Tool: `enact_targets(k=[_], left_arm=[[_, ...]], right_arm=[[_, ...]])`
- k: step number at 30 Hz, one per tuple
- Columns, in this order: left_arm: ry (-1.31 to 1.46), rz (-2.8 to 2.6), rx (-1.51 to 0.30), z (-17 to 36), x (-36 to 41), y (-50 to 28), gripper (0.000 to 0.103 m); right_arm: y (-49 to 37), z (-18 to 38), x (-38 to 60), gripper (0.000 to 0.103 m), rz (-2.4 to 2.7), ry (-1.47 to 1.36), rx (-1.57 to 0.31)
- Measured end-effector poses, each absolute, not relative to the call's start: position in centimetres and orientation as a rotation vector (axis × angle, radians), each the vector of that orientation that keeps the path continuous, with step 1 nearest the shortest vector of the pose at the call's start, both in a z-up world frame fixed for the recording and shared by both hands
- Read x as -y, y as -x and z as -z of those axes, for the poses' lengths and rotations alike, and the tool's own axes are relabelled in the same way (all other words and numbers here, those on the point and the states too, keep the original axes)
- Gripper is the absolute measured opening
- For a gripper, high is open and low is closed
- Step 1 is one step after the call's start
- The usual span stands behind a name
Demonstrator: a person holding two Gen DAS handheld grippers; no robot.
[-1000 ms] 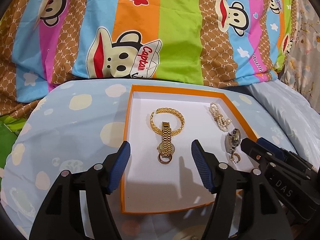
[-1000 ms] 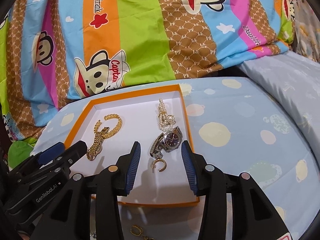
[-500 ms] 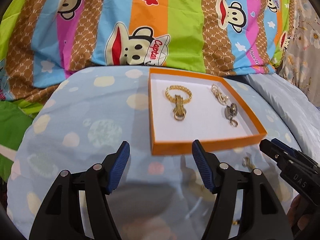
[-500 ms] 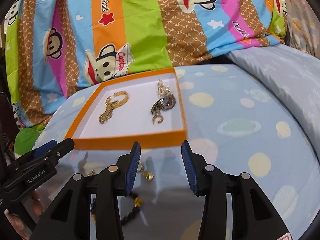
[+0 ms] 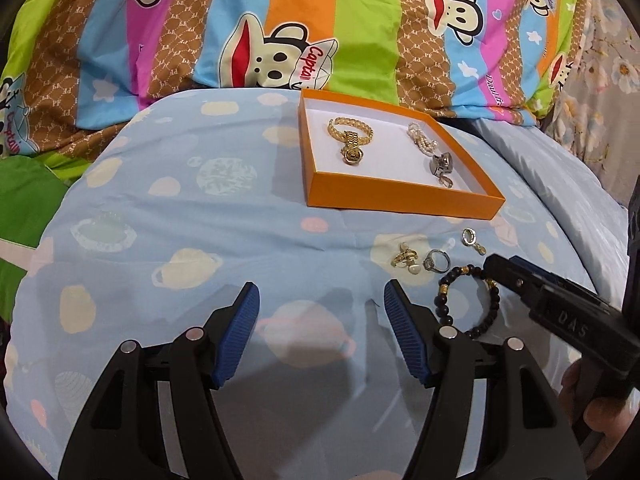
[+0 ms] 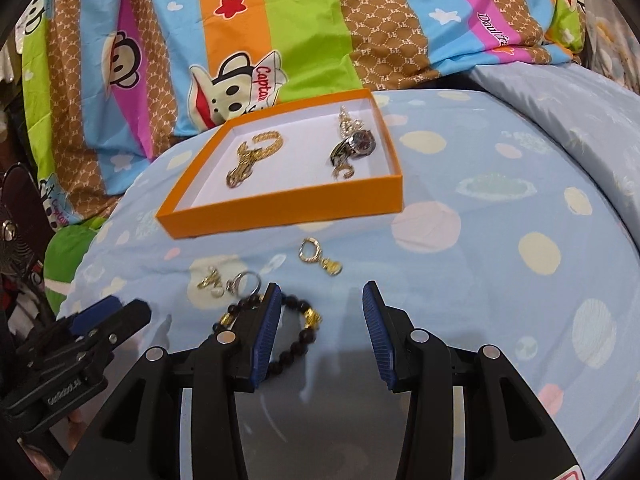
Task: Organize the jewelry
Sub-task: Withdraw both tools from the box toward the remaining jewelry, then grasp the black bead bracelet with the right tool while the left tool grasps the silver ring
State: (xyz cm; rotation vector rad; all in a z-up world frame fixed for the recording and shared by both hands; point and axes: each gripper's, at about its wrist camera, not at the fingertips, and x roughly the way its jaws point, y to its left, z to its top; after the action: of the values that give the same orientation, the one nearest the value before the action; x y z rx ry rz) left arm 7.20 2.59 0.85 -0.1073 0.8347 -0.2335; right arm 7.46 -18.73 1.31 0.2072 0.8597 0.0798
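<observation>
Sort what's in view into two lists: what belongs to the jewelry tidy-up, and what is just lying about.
Part of the job:
- orange box
- in it: gold watch, pearl piece, silver watch
- loose on the sheet: black bead bracelet, silver ring, gold earring, gold pearl piece

Just lying about:
- monkey-print quilt
- blue spotted sheet
</observation>
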Motion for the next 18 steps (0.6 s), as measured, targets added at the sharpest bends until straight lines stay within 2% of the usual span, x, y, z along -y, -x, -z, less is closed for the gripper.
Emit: enact_targets(k=[9,12,14,18], left_arm=[[0.132,0.243,-0.851,-0.58,-2.7,-7.58,0.063],[0.142,0.245,-0.854,-0.56,-2.77,-7.68,0.063],[0.144,0.248,-0.855,-0.55,-2.76,-7.68,0.063],[0.128,0.265,-0.859,-0.61,-2.25,-7.66,0.063]], right_arm=[[-7.54,-0.84,17.74,0.041,-0.084,-0.173,-0.9],[-7.57,-0.77,17.6,0.03,-0.075,-0.162,-0.907],[-7.63,-0.72,17.68,0.011,-0.071,-0.164,-0.909],[-7.45,-0.77,17.98,0.008,-0.068,-0.175,-0.905]])
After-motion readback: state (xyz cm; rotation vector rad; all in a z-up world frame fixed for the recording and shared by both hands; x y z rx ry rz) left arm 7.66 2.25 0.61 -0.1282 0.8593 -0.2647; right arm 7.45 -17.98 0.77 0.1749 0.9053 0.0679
